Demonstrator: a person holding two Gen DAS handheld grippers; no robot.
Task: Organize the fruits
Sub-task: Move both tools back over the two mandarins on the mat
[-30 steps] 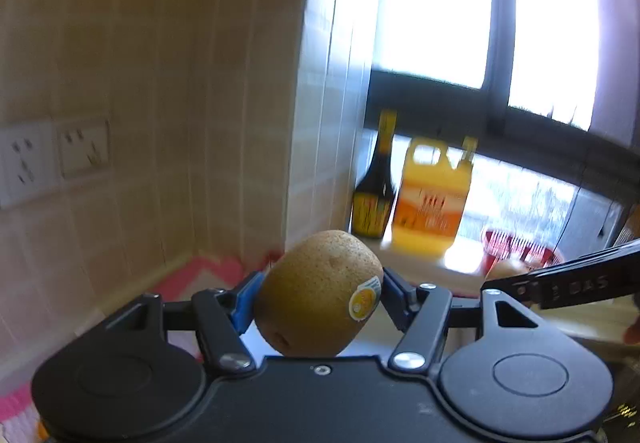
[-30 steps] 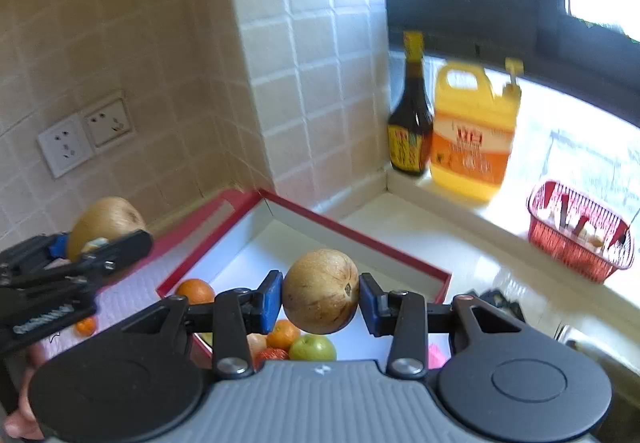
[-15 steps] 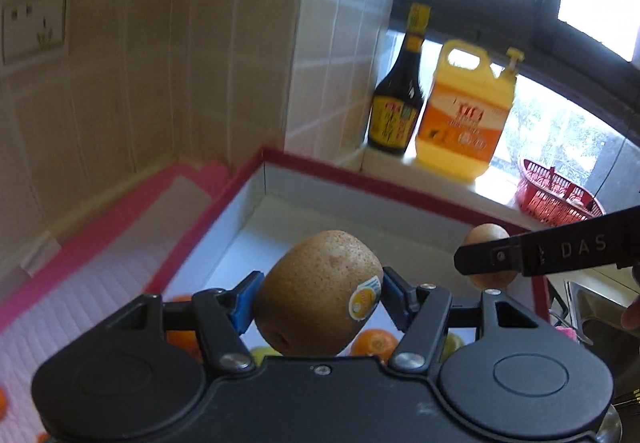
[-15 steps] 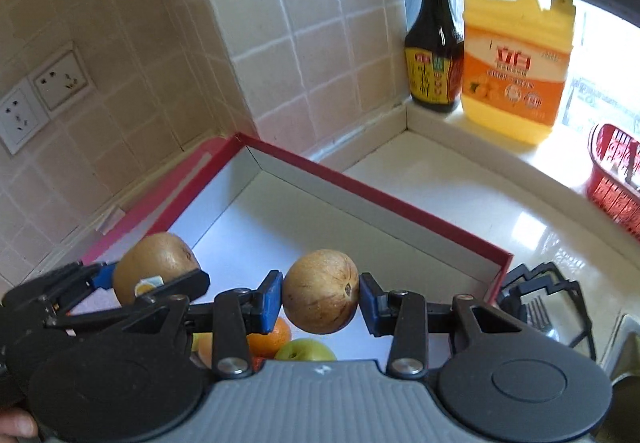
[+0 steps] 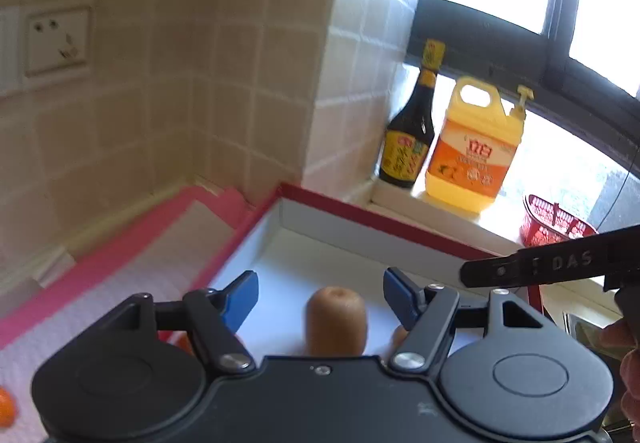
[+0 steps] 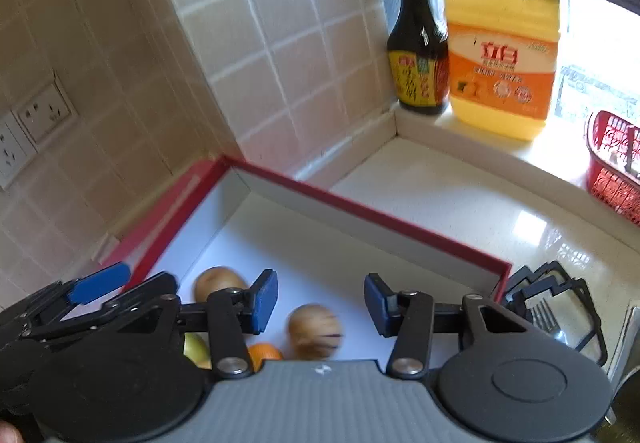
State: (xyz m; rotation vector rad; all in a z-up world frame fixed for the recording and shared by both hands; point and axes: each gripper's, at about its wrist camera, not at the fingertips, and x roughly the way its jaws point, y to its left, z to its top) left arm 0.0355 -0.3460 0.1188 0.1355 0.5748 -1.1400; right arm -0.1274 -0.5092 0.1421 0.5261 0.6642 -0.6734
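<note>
My left gripper is open over the red-rimmed white box. The brown kiwi sits below it inside the box, free of the pads. My right gripper is open too, above the same box. The tan round fruit is below it, blurred, loose in the box. The kiwi also shows in the right wrist view, next to the left gripper. An orange and a green apple lie in the box near the camera.
A dark sauce bottle and a yellow detergent jug stand on the window sill. A red basket is at the right. A black rack with a fork sits beside the box. A pink mat and a small orange lie left.
Both grippers opened and let go of their fruits. The kiwi and the tan fruit dropped into the box. Both grippers moved closer to the box.
</note>
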